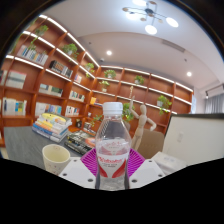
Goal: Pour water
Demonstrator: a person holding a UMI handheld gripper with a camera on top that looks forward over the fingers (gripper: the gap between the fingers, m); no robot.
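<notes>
A clear plastic water bottle (113, 143) with a white cap and a red-and-white label stands upright between my fingers, filling the gap. My gripper (113, 165) is shut on the bottle, both magenta pads (88, 160) pressing its sides at label height. A pale cream cup (56, 158) sits on the table left of the bottle, beside the left finger, its mouth facing up. The bottle's base is hidden below the fingers.
A stack of books (50, 126) lies on the table beyond the cup. Wooden bookshelves (40, 80) line the left and back walls. A white board or box edge (190, 140) stands to the right, with a chair (150, 140) behind the bottle.
</notes>
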